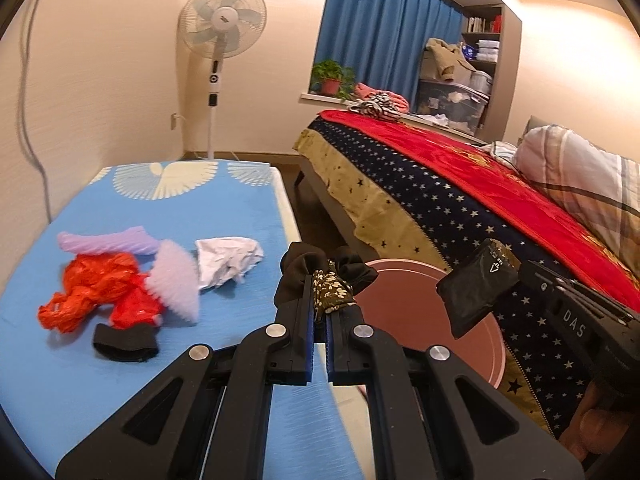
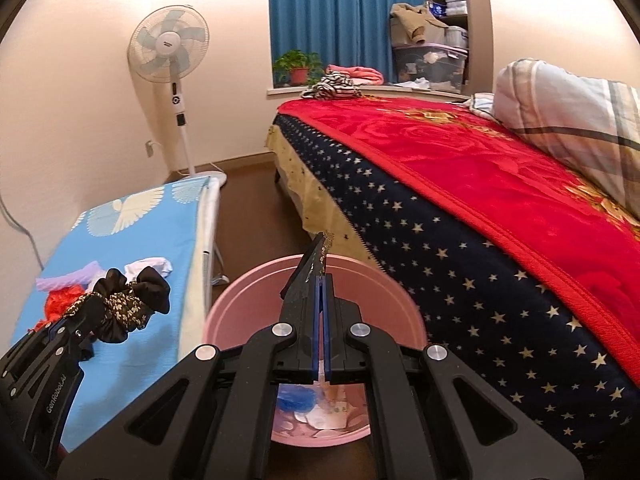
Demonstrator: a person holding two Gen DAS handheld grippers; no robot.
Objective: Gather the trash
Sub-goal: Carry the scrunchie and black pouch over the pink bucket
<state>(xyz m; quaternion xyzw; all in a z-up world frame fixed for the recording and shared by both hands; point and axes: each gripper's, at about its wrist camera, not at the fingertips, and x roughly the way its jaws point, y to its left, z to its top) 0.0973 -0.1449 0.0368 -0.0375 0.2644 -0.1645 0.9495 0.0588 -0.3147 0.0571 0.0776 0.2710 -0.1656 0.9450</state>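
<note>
Hand-held grippers tilt downward: left point(image 1: 319, 304) clamps scrunchie point(image 1: 332, 284), right point(image 2: 322, 280) pinches black packet point(image 2: 314, 264) over pink bin point(image 2: 256, 280).

Cream walls, brown floor point(image 2: 256, 216), white pedestal fan point(image 1: 218, 24), blue curtains point(image 1: 380, 28), red-blanketed bed point(image 2: 460, 168)

The right gripper point(image 2: 320, 280), jaws clamped on a black packet point(image 2: 310, 266), hangs over the pink bin point(image 2: 240, 300).

Home bedroom: bed point(image 2: 460, 184) with red blanket, pillow point(image 2: 568, 120), standing fan point(image 1: 220, 28), blue curtains point(image 1: 384, 28).
</note>
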